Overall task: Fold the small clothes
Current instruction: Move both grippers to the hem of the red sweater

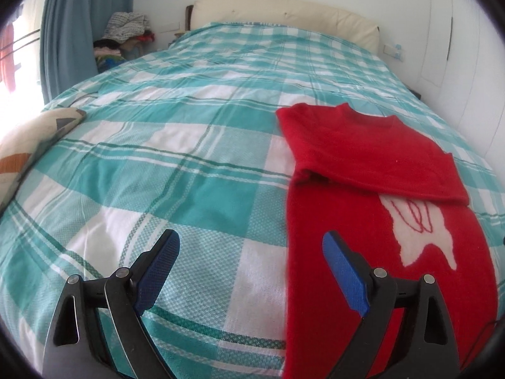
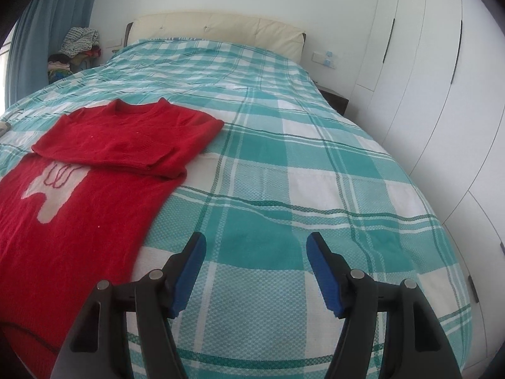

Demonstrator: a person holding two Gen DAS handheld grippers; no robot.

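A small red sweater [image 1: 363, 154] with a white figure on its front lies flat on the teal-and-white checked bedspread [image 1: 189, 145]. Its sleeves are folded in across the chest, and the collar points toward the headboard. My left gripper [image 1: 251, 240] is open and empty, above the sweater's left edge near the hem. In the right wrist view the sweater [image 2: 104, 145] lies at the left, and my right gripper [image 2: 256, 241] is open and empty over bare bedspread [image 2: 300, 189], to the right of the sweater.
A patterned cushion [image 1: 34, 139] lies at the bed's left edge. A pile of clothes [image 1: 126, 31] stands by the blue curtain [image 1: 66, 25]. A cream headboard [image 1: 284, 12] is at the far end. White wardrobe doors [image 2: 426, 94] run along the right side.
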